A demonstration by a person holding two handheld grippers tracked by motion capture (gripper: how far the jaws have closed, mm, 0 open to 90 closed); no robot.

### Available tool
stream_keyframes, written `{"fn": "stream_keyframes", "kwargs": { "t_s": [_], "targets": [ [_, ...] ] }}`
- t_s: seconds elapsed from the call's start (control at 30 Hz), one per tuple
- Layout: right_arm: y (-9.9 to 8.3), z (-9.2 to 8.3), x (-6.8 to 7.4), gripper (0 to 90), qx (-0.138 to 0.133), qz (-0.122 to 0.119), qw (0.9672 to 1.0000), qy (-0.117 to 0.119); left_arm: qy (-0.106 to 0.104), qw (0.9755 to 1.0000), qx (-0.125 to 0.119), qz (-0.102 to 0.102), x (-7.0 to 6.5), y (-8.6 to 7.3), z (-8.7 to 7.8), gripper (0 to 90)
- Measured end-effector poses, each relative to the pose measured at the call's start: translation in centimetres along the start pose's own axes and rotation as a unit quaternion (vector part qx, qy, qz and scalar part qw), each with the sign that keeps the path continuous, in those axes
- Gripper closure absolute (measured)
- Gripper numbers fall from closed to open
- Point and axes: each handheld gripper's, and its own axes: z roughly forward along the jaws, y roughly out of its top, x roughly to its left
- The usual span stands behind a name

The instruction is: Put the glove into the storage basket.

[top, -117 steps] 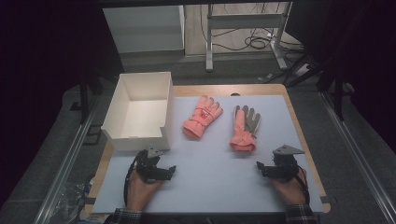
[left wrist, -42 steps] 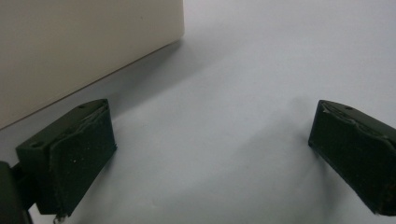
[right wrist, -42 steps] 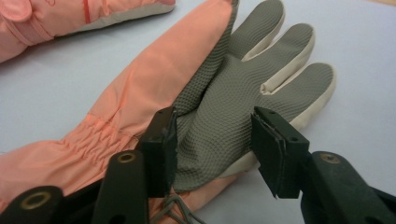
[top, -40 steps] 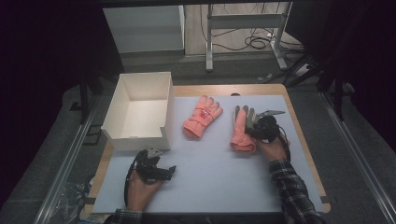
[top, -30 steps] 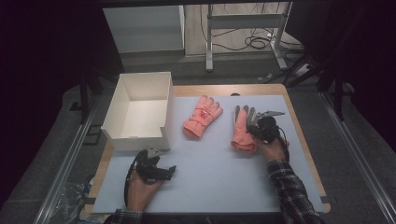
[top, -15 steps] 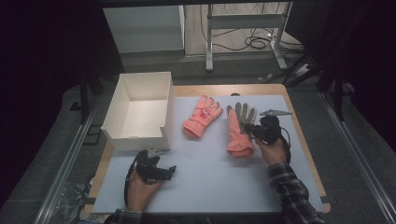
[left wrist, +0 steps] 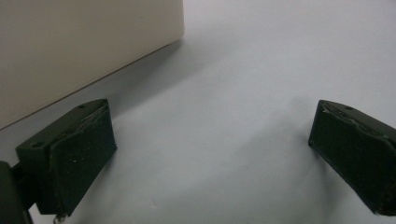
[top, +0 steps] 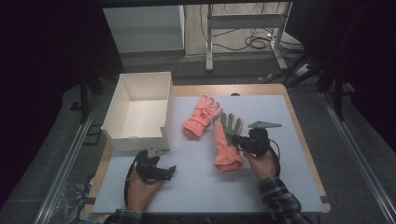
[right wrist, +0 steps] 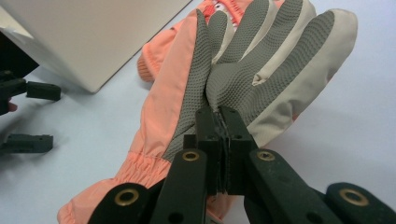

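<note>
Nearest the person's edge of the table (top: 299, 186), on the pale blue mat, the left gripper (top: 161, 171) rests in the left hand (top: 140, 189), pointing to the right. Left gripper view: both jaws stand wide apart with nothing between them, bare mat beneath; the cream wall of the white box (left wrist: 79, 51) runs close along the upper left, just beyond one jaw.

Further in and to the right, the right gripper (top: 236, 138) is held in the right hand (top: 261, 163), plaid cuff at the wrist, grey plate on top. It points left toward the grey-palmed glove (top: 225, 142). Right gripper view: the jaws are clenched together on a pinch of the grey dotted palm fabric of this glove (right wrist: 243, 74), at the edge nearest the camera. The fabric puckers up where it meets the jaw tips. The glove's fingers run away from the jaws, the gathered orange cuff lies toward the lower left. The left gripper (right wrist: 32, 116) shows at far left of this view, jaws spread.

High view: grey-palmed glove lies palm up, cuff toward the person, fingers pointing away, roughly mid-mat. Its fingertips sit just beside the cuff end of the second, orange glove (top: 201, 116), which lies back up, angled toward the far right; whether the two touch I cannot tell.

Beyond the left gripper, the open white box (top: 140, 109) sits at the mat's far-left corner, overhanging the table edge.
</note>
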Motion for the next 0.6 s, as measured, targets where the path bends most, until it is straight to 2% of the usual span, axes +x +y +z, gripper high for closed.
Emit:
{"fn": "stream_keyframes", "kwargs": {
  "t_s": [0.13, 0.27, 0.37, 0.4, 0.43, 0.6],
  "targets": [
    [-0.8, 1.0, 0.2, 87.4, 0.012, -0.004, 0.9999, -0.006, 0.000, 1.0000, 0.000, 0.000, 0.0, 0.0, 0.0, 0.4],
    [-1.8, 1.7, -0.3, 85.5, 0.028, 0.001, 0.9995, -0.014, 0.000, 1.0000, 0.000, 0.000, 0.0, 0.0, 0.0, 0.4],
    [-1.9, 1.5, -0.4, 80.1, 0.031, -0.010, 0.9992, -0.024, 0.001, 1.0000, -0.001, 0.000, 0.0, 0.0, 0.0, 0.4],
    [-1.8, 1.4, -0.4, 75.9, 0.031, -0.014, 0.9990, -0.027, 0.001, 1.0000, -0.001, 0.000, 0.0, 0.0, 0.0, 0.4],
    [-1.8, 1.4, -0.4, 75.9, 0.031, -0.014, 0.9990, -0.027, 0.001, 1.0000, -0.001, 0.000, 0.0, 0.0, 0.0, 0.4],
    [-1.0, 0.6, -0.2, 66.8, 0.022, -0.039, 0.9983, -0.037, 0.001, 1.0000, -0.001, 0.000, 0.0, 0.0, 0.0, 0.4]
  ]
}}
